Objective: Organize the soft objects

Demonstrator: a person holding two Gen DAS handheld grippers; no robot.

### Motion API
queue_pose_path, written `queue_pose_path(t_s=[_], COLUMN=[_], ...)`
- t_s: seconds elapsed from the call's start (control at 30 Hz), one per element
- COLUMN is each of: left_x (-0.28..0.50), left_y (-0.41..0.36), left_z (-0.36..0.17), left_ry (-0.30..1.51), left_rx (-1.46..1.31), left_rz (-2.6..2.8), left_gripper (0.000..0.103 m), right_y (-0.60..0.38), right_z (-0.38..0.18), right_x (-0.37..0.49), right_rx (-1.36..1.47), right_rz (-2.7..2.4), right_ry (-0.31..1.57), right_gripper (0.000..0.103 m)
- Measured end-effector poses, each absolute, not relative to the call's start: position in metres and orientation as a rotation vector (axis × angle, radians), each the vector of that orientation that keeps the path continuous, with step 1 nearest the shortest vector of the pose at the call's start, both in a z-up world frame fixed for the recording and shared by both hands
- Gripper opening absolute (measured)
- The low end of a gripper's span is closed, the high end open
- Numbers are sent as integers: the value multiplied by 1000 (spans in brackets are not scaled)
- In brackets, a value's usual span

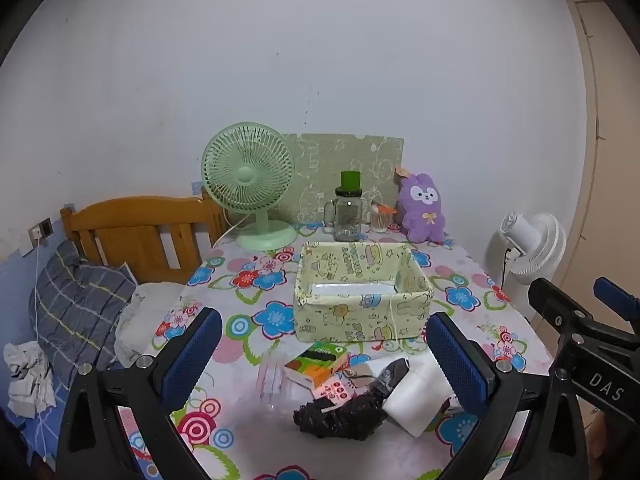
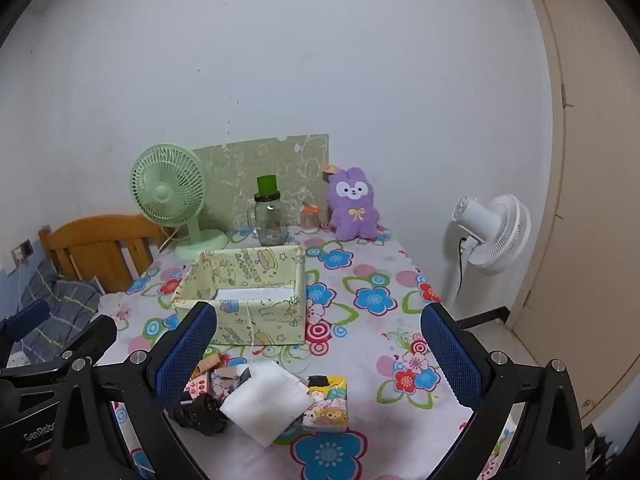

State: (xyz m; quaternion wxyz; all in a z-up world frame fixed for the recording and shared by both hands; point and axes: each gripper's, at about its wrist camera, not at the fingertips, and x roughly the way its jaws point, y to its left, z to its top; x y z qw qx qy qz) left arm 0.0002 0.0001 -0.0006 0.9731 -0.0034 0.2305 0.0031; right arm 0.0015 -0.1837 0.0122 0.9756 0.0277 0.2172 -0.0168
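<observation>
Flowered cloth covers the tabletop (image 2: 372,256), where a fabric box (image 2: 244,292) sits beyond a white pad (image 2: 264,400) and black cloth (image 2: 200,412). Both the left hand-held gripper (image 1: 324,356) and the right hand-held gripper (image 2: 320,352) gape wide, holding nothing.

Open tablecloth (image 2: 400,344) stretches right of the fabric box (image 2: 244,300), offering clear passage; a near-edge clutter of white cloth (image 2: 266,400), black bundle (image 2: 200,412) and tissue pack (image 2: 326,400) blocks the front, while fan (image 2: 170,196), jar (image 2: 270,220) and plush (image 2: 354,206) line the wall.
</observation>
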Motion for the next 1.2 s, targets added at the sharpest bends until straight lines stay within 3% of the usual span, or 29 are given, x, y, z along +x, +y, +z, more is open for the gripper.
queue_pose_path(t_s=[1.2], left_x=[-3], left_y=[6], left_z=[-2], left_ry=[455], left_rx=[-25], left_rz=[12], left_gripper=[103], right_y=[-182], right_z=[17], right_x=[-4], right_rx=[54], right_rz=[-25], right_ry=[398], right_gripper=[103])
